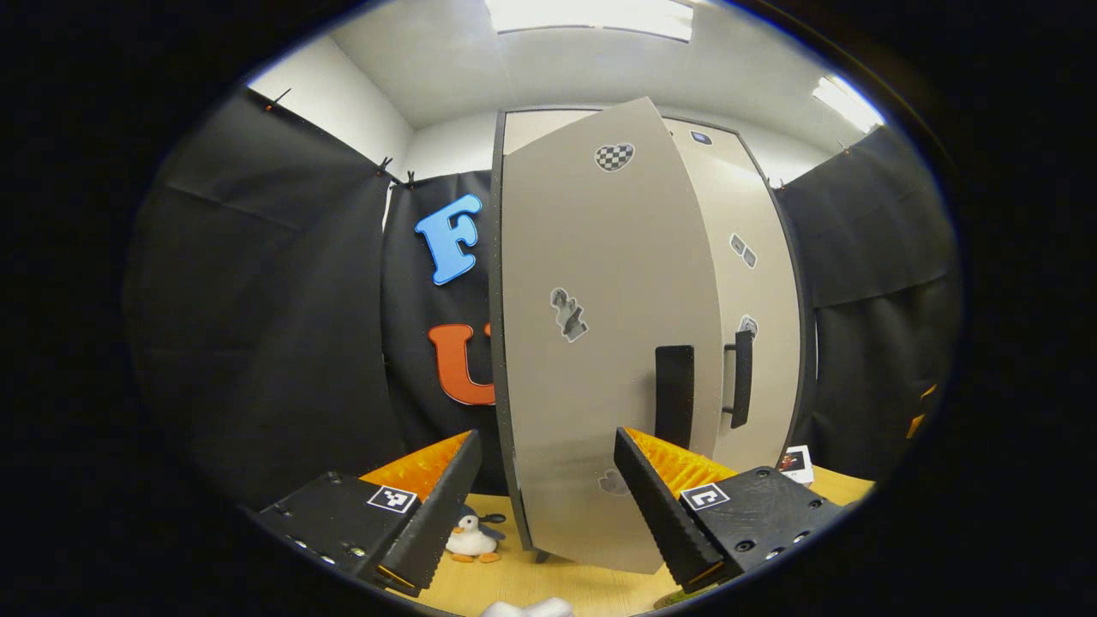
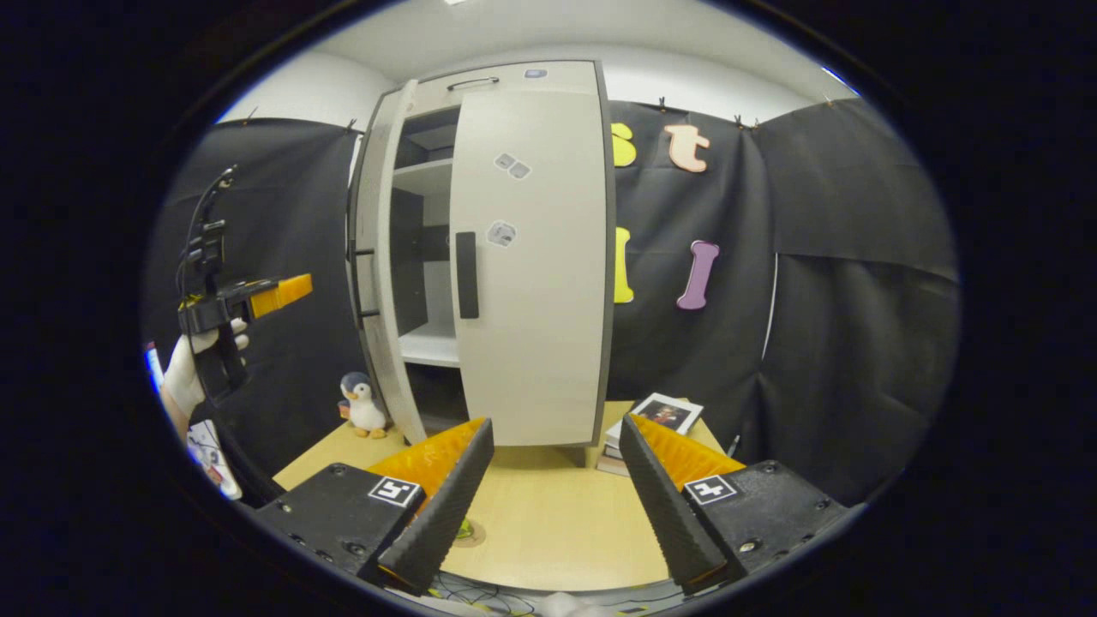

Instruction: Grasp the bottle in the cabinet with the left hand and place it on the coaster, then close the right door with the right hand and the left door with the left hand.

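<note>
The tall pale-grey cabinet's right door (image 2: 531, 266) sits shut while its left door (image 1: 600, 343) stands ajar, awaiting the empty, spread left gripper (image 1: 540, 506); the right gripper (image 2: 557, 497) is likewise open.

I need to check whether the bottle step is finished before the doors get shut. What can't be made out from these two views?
- Bottle and coaster: in the right gripper view, a small round thing on the table sits mostly behind the right gripper; unidentifiable.
- Cabinet interior: in the left gripper view, the left door screens it; in the right gripper view, the right door covers most shelves.
- Left gripper, right gripper view: too small to judge its jaws.
</note>
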Demonstrator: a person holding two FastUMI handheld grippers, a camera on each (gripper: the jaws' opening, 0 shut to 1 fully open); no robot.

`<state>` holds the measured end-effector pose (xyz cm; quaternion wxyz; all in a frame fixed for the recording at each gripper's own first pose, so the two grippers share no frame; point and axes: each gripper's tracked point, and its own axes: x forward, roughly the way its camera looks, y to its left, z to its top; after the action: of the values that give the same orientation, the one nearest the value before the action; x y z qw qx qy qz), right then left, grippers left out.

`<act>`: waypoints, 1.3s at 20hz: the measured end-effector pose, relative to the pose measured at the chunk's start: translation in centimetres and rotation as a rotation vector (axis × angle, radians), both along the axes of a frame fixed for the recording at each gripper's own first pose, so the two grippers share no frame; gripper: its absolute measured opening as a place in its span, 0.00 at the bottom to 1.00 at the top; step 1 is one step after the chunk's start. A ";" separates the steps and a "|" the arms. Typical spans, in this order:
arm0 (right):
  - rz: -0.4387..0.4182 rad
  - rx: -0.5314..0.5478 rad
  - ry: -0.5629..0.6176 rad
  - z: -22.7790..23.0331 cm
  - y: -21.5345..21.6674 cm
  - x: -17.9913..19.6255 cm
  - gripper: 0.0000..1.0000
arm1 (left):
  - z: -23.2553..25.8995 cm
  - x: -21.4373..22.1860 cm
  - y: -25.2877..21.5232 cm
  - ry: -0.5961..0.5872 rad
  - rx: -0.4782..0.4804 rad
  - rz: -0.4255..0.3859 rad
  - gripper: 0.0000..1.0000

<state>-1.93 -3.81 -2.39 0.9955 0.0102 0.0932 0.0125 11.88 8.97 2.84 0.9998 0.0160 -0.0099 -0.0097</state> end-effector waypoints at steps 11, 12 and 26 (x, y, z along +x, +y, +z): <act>0.008 0.026 -0.059 1.8 2.0 0.9 0.97 | -0.3 -5.7 -3.5 0.021 -0.042 -0.037 0.96; 0.009 0.028 -0.062 1.9 2.2 1.0 0.95 | -0.6 -6.3 -3.7 0.025 -0.046 -0.041 0.95; 0.008 0.027 -0.065 -0.1 4.1 1.4 0.97 | -7.4 -12.3 -4.3 0.140 -0.045 0.042 0.96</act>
<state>-0.57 0.27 -2.48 0.9977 0.0229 0.0607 0.0178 -0.40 4.71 -4.55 0.9981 -0.0071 0.0600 0.0106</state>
